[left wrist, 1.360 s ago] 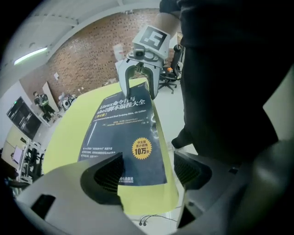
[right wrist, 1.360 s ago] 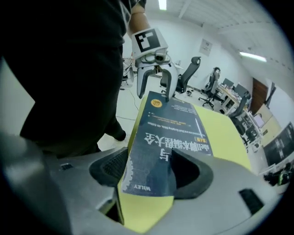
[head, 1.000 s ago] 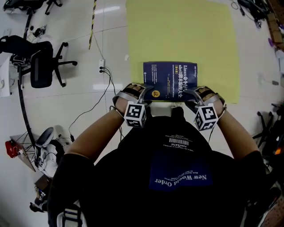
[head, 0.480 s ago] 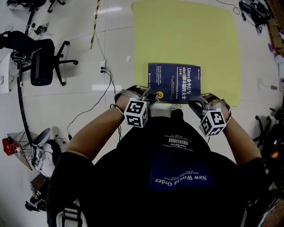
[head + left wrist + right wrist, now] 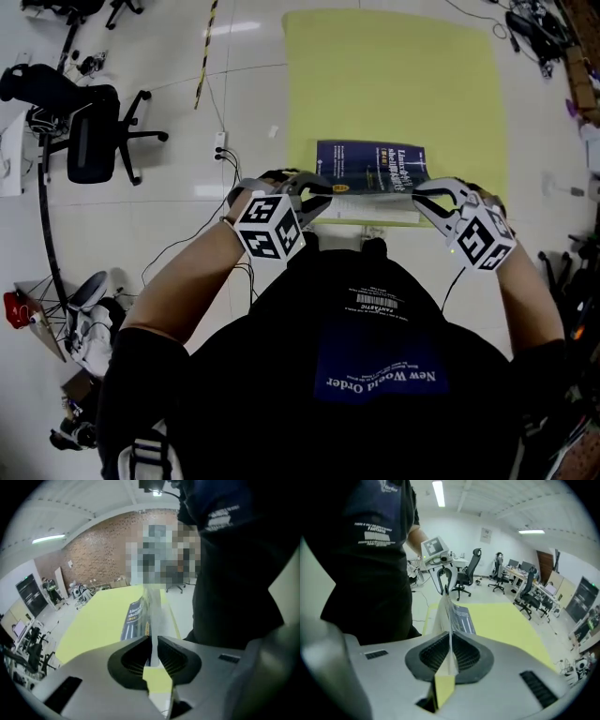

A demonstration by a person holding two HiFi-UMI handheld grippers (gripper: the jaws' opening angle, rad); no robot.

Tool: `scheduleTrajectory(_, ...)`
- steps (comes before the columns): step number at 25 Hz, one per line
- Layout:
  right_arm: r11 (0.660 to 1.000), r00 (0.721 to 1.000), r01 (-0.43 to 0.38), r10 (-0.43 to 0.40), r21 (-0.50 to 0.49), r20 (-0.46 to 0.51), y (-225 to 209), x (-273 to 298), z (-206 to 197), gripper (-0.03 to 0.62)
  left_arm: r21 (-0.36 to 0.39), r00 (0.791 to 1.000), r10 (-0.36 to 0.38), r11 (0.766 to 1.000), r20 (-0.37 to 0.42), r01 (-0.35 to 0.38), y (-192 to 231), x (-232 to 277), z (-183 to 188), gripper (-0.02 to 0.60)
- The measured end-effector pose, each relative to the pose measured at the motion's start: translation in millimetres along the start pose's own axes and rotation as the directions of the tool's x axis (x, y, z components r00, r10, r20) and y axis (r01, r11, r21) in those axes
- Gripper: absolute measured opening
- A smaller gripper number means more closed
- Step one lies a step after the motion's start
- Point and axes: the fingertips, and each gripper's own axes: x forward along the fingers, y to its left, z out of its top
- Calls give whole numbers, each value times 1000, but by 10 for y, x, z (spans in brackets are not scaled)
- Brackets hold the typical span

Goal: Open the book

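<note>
The book (image 5: 370,169) lies on the yellow mat (image 5: 394,84), toward the mat's near edge and just in front of me; its long axis runs left to right across the head view; the title's lettering is turned on its side with its top toward my right, and the spine is along the far edge. The dark blue front cover (image 5: 373,167) is tilted up along its near long edge, hinged at the far side; a strip of white pages (image 5: 375,208) shows under it, flat on the mat.

My left gripper (image 5: 319,195) is at the cover's near left corner; its jaws are closing and stand nearly together, with the thin edge of the cover upright between the ribbed pads (image 5: 174,654); nothing else is between them. My right gripper (image 5: 424,192) is at the near right corner; its jaws are almost fully together, pinched on the same cover, which stands on edge between the pads (image 5: 464,654) and runs away toward my left gripper.

Both grippers point steeply down toward the book, one at each end of the raised edge. The mat lies on a pale tiled floor (image 5: 187,216); a black office chair (image 5: 89,141) stands well off to my left, and a white power strip (image 5: 221,143) lies between it and the mat.
</note>
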Motion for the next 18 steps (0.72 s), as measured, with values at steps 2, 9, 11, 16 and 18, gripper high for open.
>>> scheduleTrajectory(2, 999, 1000, -13, 12, 49, 17, -164, -33, 56, 18, -82, 999, 12, 997, 42, -8, 214, -98, 41, 69)
scheduleTrajectory(9, 971, 980, 128, -155, 201, 124, -991, -247, 225, 61, -288, 990, 12, 957, 138, 29, 968, -198, 32, 68)
scheduleTrajectory(11, 937, 938, 264, -305, 228, 165, -1289, -468, 295, 61, -323, 990, 1, 945, 143, 45, 1147, -161, -2, 69)
scheduleTrajectory(16, 905, 866, 411, -426, 112, 261, -1380, -714, 580, 61, -430, 987, 3, 901, 161, 67, 1683, -35, -124, 69)
scheduleTrajectory(18, 934, 916, 347, -356, 81, 185, -1148, -370, 518, 61, -462, 986, 12, 884, 167, 67, 1887, 15, -175, 69)
